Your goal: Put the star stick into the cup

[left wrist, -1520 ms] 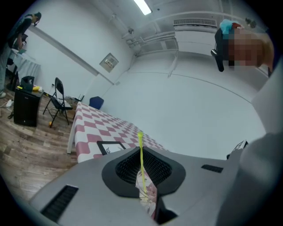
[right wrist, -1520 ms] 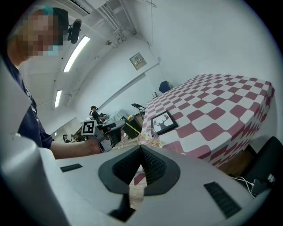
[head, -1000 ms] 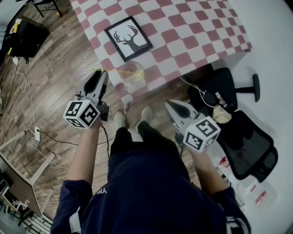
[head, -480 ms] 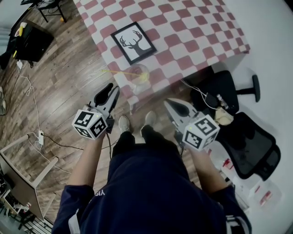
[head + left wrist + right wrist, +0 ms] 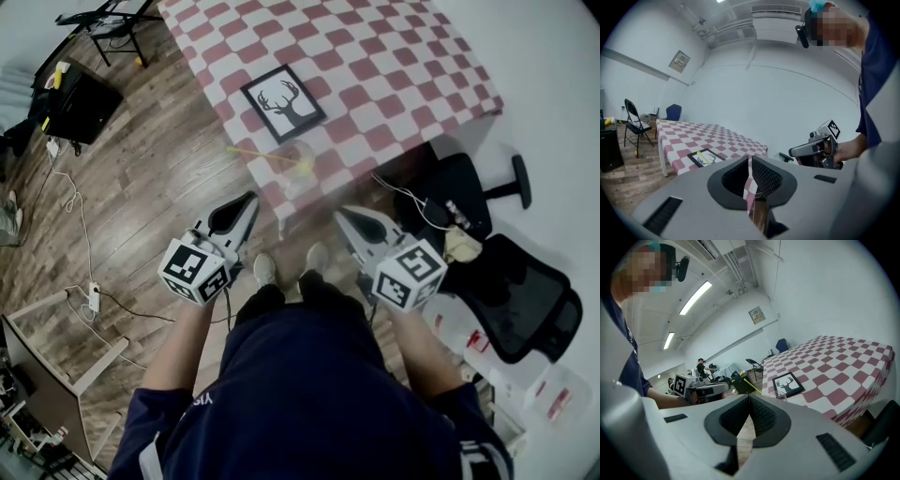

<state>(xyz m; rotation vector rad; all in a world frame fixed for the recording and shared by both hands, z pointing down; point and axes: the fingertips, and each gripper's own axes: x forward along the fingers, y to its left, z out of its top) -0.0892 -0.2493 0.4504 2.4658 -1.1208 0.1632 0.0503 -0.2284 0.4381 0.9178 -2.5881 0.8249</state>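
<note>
Closing the left gripper [image 5: 247, 201] on nothing, jaws down to a thin slit with only checked cloth showing through. Holding the right gripper [image 5: 343, 215] clenched tip to tip and likewise empty, both low in front of the body and clear of the table edge. Already resting in the clear glass cup [image 5: 298, 157], near the front edge of the table draped in red-and-white checked cloth [image 5: 394, 75]: the thin yellow star stick [image 5: 262, 157], star end seemingly down in the glass, bare end slanting out over the rim toward the left, just in front of the black-framed deer picture [image 5: 283, 101]. Looks done, judging by that. Could still go wrong through the lean, with much of the stick hanging outside a light cup so close to the edge. Any tug on the cloth, or a brush from a gripper raised again, might tip the glass or lever the stick out onto the wooden floor [image 5: 141, 187]. Cannot tell how deep the star end sits. Compared with a second ago: left gripper then up beside the stick's free end with jaws spread, now drawn back toward the body and nearly shut. Right gripper in much the same place. Stick and cup lying as before, only higher in the view.
</note>
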